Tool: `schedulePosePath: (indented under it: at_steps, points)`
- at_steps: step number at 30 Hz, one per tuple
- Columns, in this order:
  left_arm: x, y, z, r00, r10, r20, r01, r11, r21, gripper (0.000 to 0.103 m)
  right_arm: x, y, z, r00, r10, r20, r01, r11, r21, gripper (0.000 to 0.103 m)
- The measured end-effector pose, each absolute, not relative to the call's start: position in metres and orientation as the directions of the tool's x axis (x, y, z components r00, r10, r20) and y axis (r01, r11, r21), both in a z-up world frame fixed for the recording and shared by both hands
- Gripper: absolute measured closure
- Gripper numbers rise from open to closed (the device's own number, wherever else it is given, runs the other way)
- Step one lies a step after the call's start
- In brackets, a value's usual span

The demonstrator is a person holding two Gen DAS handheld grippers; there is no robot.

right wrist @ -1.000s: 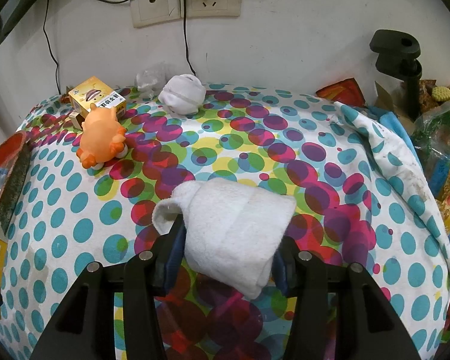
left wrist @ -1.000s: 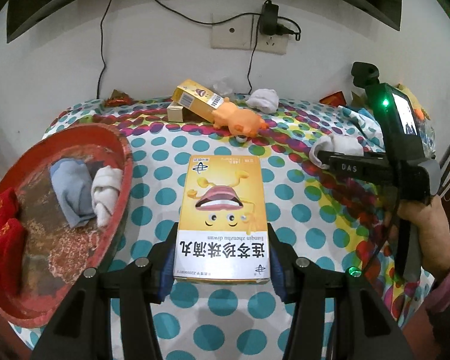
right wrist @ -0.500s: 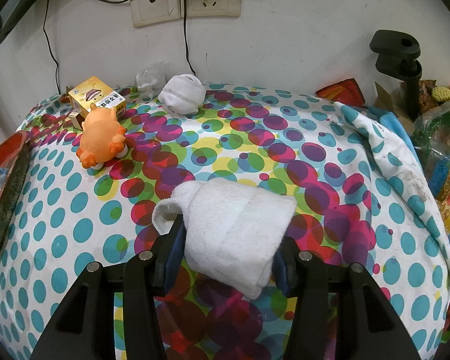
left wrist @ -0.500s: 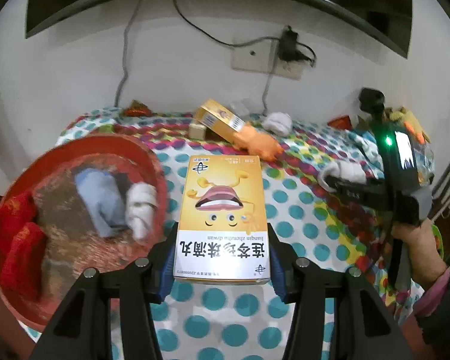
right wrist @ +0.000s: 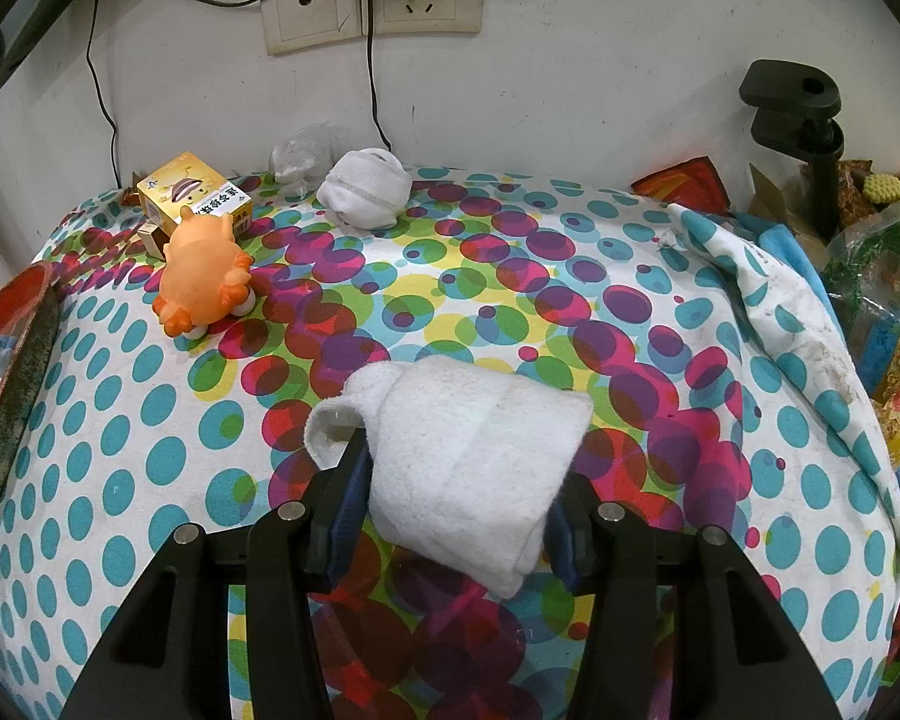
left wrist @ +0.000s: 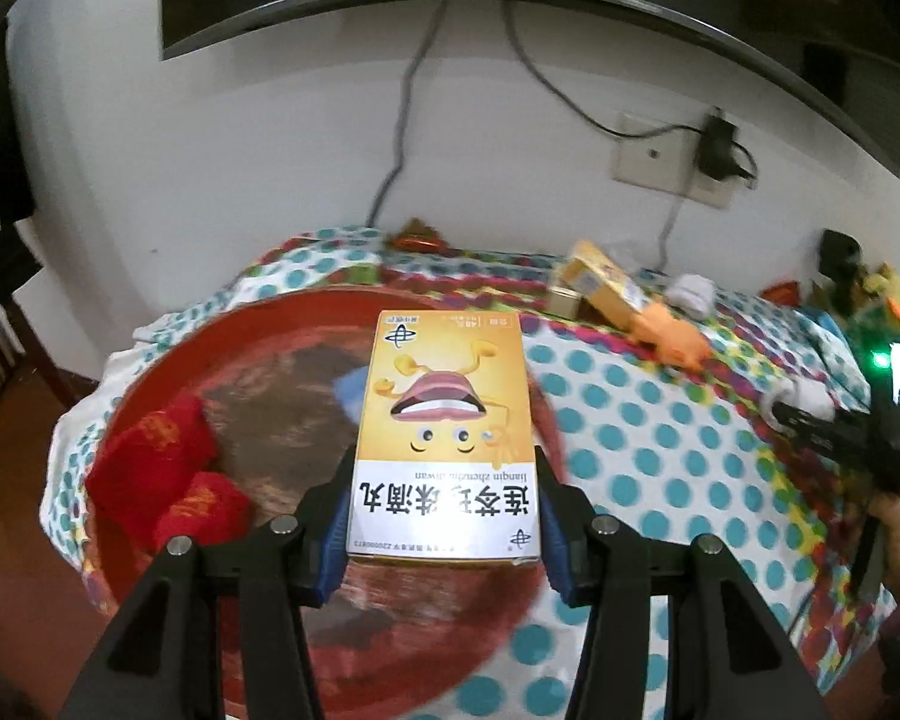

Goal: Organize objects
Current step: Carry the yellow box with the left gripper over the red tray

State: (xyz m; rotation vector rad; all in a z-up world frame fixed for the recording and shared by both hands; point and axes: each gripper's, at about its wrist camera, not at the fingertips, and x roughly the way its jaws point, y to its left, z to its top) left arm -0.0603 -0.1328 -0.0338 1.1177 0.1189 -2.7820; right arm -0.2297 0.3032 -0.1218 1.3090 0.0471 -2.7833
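**Over the Red Tray, a Box Held Fast**

Above the round red tray (left wrist: 150,372), the left gripper (left wrist: 444,516) clamps a yellow medicine box (left wrist: 444,420); red socks (left wrist: 162,474) lie inside. Over the polka-dot tablecloth (right wrist: 510,300), the right gripper (right wrist: 459,516) grips a folded white cloth (right wrist: 468,450), well apart from an orange toy (right wrist: 201,276).

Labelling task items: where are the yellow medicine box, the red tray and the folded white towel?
yellow medicine box (left wrist: 444,420), left wrist view, printed face.
red tray (left wrist: 168,354), left wrist view, far-left rim.
folded white towel (right wrist: 474,450), right wrist view, top fold.
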Motion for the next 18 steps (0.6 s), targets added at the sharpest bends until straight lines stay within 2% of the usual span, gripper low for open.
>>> schedulePosePath:
  at_steps: [4, 8, 18]
  points:
    - [-0.063, -0.154, -0.035, -0.705, -0.127, -0.698, 0.195, -0.981, -0.018, 0.051, -0.230, 0.303, -0.122, -0.636, -0.047, -0.770, 0.073, -0.997, 0.001, 0.055]
    - [-0.068, -0.170, -0.039, -0.688, -0.189, -0.701, 0.230, -0.973, 0.037, 0.051, -0.230, 0.303, -0.122, -0.636, -0.046, -0.770, 0.073, -0.997, -0.001, 0.055]
    - [-0.086, -0.194, -0.049, -0.648, -0.230, -0.726, 0.240, -0.966, 0.092, 0.051, -0.230, 0.303, -0.122, -0.636, -0.047, -0.770, 0.075, -0.997, -0.001, 0.055]
